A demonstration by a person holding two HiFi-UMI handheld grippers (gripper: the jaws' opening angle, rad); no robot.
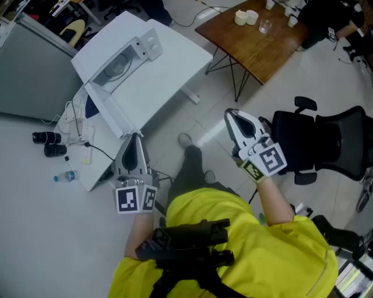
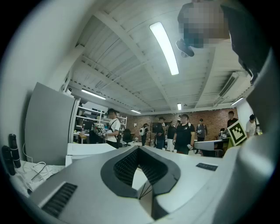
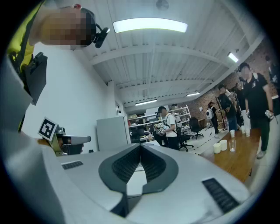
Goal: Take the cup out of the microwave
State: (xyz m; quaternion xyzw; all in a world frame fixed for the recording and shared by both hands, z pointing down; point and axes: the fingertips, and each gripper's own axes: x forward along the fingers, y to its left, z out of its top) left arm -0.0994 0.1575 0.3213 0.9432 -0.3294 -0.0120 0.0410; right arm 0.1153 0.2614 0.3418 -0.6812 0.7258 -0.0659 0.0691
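Mostly the pale floor (image 1: 35,233) fills the head view, with open room between the two tables and at the lower left. A white table (image 1: 169,64) stands slanted at the upper left, and the near end of its left edge comes just beside the left gripper (image 1: 135,138). The microwave (image 1: 119,61) sits along that left edge. I cannot tell whether the cup is inside it. A wooden table (image 1: 256,49) is at the top right, with pale cups (image 1: 246,17) near its far edge. A black office chair (image 1: 326,142) stands near the right gripper (image 1: 232,114), on its right. Both grippers are clenched, their tips touching with nothing between them, and they are well apart from each other.
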